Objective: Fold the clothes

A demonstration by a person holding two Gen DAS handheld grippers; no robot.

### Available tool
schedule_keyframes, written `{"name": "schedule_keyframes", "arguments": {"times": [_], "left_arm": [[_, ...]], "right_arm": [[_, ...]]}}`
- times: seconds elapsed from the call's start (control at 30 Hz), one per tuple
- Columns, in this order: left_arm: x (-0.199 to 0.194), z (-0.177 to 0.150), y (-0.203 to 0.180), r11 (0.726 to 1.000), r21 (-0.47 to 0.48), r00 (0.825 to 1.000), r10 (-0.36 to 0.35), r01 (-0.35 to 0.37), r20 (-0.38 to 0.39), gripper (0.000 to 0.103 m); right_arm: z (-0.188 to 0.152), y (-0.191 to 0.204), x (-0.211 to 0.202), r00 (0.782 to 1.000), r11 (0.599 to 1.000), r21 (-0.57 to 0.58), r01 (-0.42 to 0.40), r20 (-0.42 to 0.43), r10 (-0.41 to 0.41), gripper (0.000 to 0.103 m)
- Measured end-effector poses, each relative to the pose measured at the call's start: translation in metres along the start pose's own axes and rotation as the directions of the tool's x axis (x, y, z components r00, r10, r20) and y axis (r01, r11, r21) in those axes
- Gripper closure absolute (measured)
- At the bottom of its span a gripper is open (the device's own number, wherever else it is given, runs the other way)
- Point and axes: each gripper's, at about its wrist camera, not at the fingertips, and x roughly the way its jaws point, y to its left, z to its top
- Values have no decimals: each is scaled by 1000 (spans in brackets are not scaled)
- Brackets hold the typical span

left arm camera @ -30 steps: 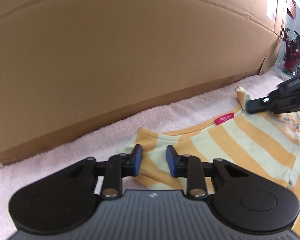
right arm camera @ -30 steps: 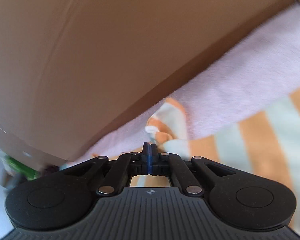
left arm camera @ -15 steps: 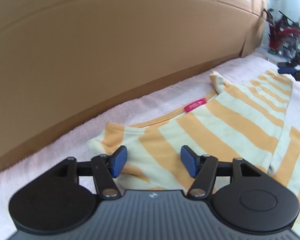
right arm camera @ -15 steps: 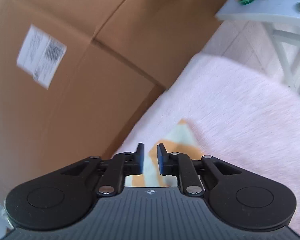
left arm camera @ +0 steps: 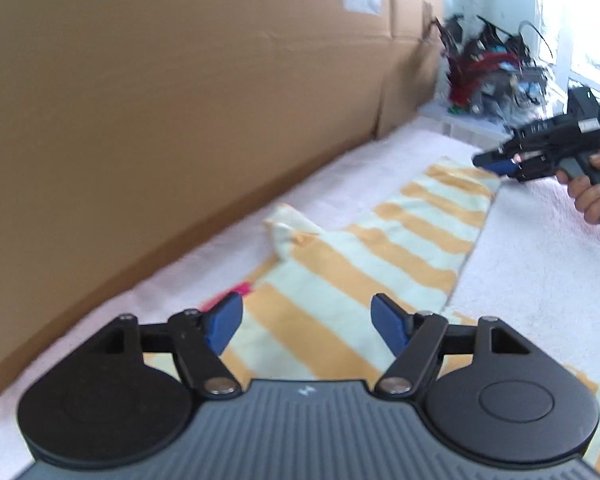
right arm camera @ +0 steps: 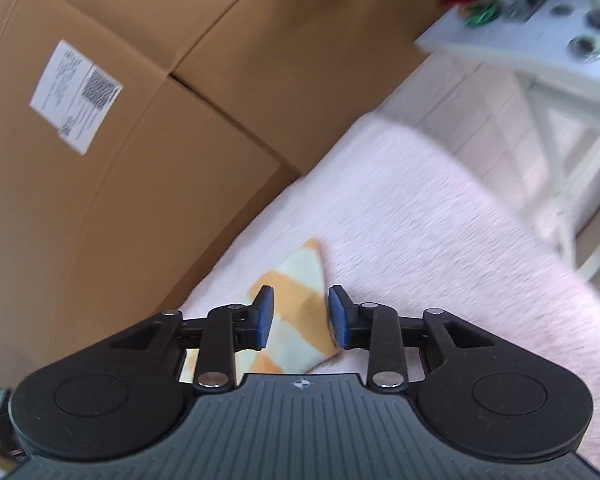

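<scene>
Stripes everywhere: the orange-and-cream shirt [left arm camera: 380, 248] lies spread on the pink fleece blanket [left arm camera: 540, 264], running from the near side out toward the far right, with one bunched corner poking up near the cardboard box [left arm camera: 180, 100] that walls off the far side. Left tongs [left arm camera: 306, 322] hang over the near part of the shirt, blue pads spread wide apart, nothing between them, and a blurred pink tag [left arm camera: 240, 289] sits just beside the left pad. Over on the right, a hand [left arm camera: 588, 196] grips the handle of the right tongs [left arm camera: 500, 165], whose tips sit just off the shirt's far corner, over the blanket's edge of it. From the right wrist view those tongs [right arm camera: 302, 316] are parted too, pads clear of the fabric, with that striped corner [right arm camera: 300, 280] lying flat on the blanket [right arm camera: 440, 240] between and just beyond them. A white label [right arm camera: 76, 96] shows on the box [right arm camera: 160, 160] at left, and a white table [right arm camera: 540, 48] with clutter on it stands at far right, past the blanket's end.
</scene>
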Motion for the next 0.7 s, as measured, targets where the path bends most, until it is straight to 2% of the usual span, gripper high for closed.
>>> {"name": "schedule_keyframes", "arguments": {"times": [0.07, 0.17, 0.3, 0.33, 0.37, 0.43, 0.53, 0.6, 0.67, 0.7], "left_arm": [[19, -4, -5, 1000, -10, 999, -8, 8, -38, 21], [27, -12, 6, 994, -103, 999, -24, 21, -29, 6], [29, -16, 7, 993, -113, 999, -35, 33, -15, 4], [31, -15, 5, 994, -109, 999, -32, 29, -19, 4], [30, -15, 6, 993, -110, 999, -37, 34, -19, 4], [29, -14, 9, 992, -112, 998, -52, 49, -20, 3], [22, -13, 17, 989, -115, 995, -94, 89, -32, 3], [12, -14, 25, 991, -101, 995, -89, 83, -50, 3], [1, -16, 36, 995, -81, 996, -56, 50, -63, 5], [-2, -20, 44, 994, -99, 996, -63, 56, -65, 6]], "right_arm": [[1, -1, 9, 1000, 1000, -1, -25, -2, 25, 69], [5, -1, 20, 999, 999, -3, -51, -1, 51, 71], [6, 7, 33, 998, 997, -55, -56, -33, 54, 77], [5, 9, 36, 998, 996, -69, -57, -43, 54, 94], [5, 11, 39, 997, 995, -85, -56, -51, 52, 97], [-1, 17, 36, 999, 989, -145, -34, -32, 29, 97], [2, 17, 22, 997, 991, -117, -66, 30, 70, 97], [7, 13, 12, 992, 993, -66, -103, 66, 107, 97], [10, 16, 9, 994, 993, -78, -89, 62, 94, 97], [11, 19, 7, 993, 992, -87, -96, 62, 102, 97]]}}
